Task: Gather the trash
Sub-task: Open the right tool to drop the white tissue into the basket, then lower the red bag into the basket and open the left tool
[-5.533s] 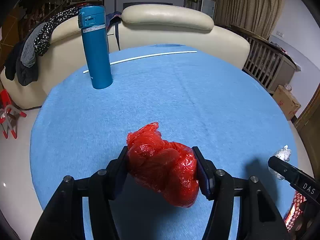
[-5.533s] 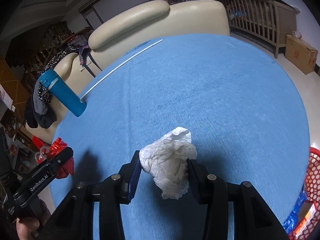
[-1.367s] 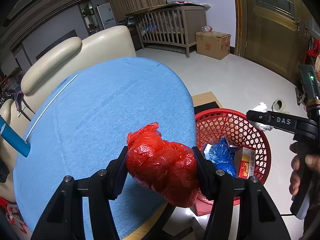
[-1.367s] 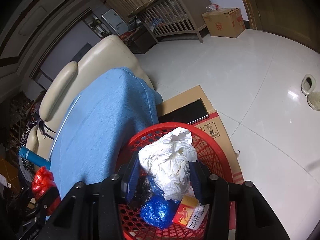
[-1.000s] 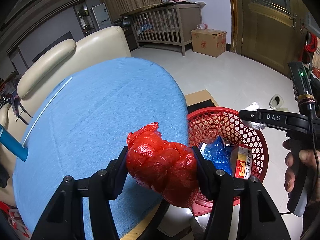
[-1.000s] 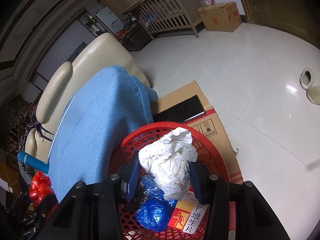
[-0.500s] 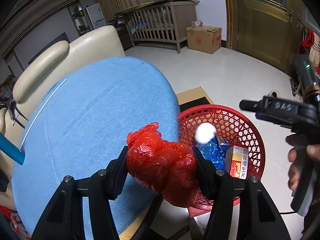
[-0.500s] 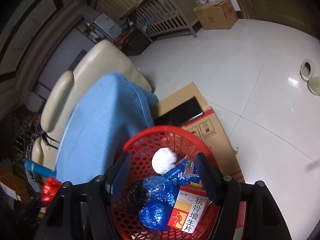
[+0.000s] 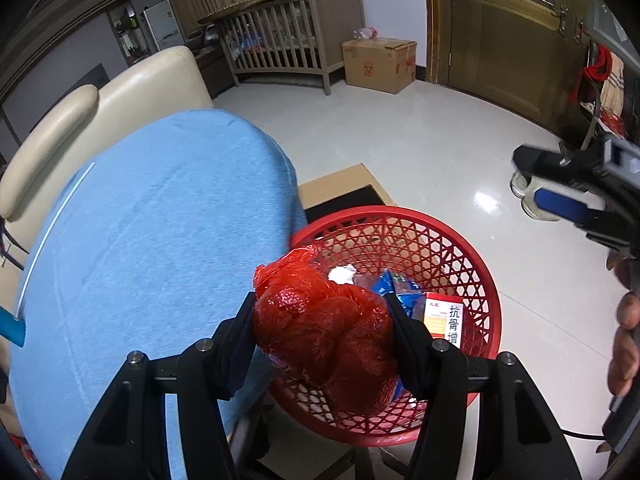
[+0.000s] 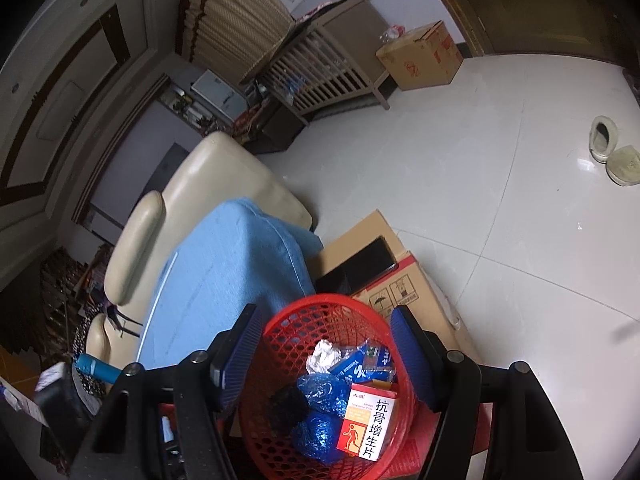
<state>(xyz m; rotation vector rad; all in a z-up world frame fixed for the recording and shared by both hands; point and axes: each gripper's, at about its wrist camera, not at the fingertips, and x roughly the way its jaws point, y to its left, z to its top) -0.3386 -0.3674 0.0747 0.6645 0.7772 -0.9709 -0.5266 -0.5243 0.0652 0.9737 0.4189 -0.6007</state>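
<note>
My left gripper is shut on a crumpled red plastic bag and holds it above the near rim of the red mesh basket. My right gripper is open and empty above the same basket. The white crumpled paper lies inside it, also seen in the left wrist view, among blue wrappers and a red and white medicine box. In the left wrist view the right gripper shows at the right edge, held by a hand.
The round table with a blue cloth stands left of the basket. A flattened cardboard box lies on the floor behind the basket. A cream sofa, a wooden crib and slippers are farther off.
My right gripper opened and let the white paper fall into the basket, then rose. My left gripper carried the red bag from the table side to above the basket rim.
</note>
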